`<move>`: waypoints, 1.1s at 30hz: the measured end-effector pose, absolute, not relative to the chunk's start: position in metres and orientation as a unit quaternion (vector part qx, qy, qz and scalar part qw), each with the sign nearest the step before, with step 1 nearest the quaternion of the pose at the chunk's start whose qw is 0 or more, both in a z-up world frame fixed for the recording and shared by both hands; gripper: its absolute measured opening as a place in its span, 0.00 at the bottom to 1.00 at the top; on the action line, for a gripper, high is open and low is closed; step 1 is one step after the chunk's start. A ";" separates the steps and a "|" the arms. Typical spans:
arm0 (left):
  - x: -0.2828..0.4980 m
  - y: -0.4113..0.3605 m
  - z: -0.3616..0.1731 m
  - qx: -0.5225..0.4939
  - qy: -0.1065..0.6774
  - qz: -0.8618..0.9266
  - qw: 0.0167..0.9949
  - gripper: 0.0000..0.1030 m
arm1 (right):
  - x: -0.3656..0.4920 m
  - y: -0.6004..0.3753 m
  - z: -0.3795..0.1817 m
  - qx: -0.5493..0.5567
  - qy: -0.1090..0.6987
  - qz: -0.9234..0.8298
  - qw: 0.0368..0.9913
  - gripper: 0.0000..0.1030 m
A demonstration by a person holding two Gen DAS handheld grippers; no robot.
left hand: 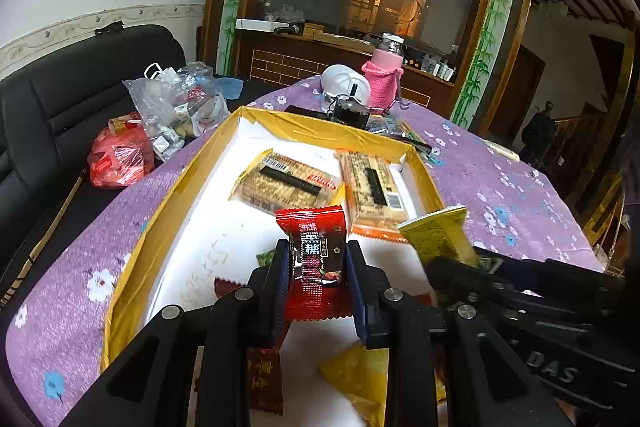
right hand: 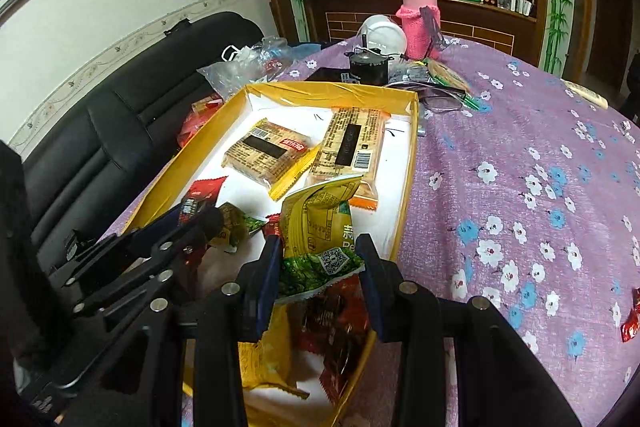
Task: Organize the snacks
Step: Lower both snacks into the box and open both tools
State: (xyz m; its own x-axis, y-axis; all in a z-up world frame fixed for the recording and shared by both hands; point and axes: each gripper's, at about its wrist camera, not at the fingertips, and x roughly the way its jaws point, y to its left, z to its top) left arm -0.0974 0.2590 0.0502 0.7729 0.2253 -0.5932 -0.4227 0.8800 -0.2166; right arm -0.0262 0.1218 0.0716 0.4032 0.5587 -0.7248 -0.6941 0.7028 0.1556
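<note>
A yellow-walled box (left hand: 168,211) with a white floor lies on the purple flowered tablecloth; it also shows in the right wrist view (right hand: 410,163). Two tan cracker packs (left hand: 284,183) (right hand: 352,143) lie at its far end. My left gripper (left hand: 318,267) is shut on a red candy packet (left hand: 316,255), held above the box floor. My right gripper (right hand: 320,259) is shut on a yellow-green snack packet (right hand: 320,223) above the box's near end. Small red, green and yellow packets (right hand: 336,327) lie under both grippers. The right gripper also shows in the left wrist view (left hand: 452,263).
A pink-sleeved bottle (right hand: 418,15), a white bowl (right hand: 382,31), a black pot (right hand: 368,65) and glasses (right hand: 440,97) stand beyond the box. A red candy (right hand: 630,323) lies on the cloth at the right. Plastic bags (left hand: 172,107) sit on the black sofa (left hand: 60,107) at the left.
</note>
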 end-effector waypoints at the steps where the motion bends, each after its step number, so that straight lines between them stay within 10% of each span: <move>1: -0.096 0.261 0.052 -0.172 0.291 0.174 0.925 0.27 | -0.024 0.124 0.072 -0.084 0.399 0.376 0.832 0.36; 33: -0.052 0.274 0.041 -0.161 0.354 0.172 0.905 0.28 | 0.028 0.149 0.050 -0.060 0.456 0.357 0.813 0.36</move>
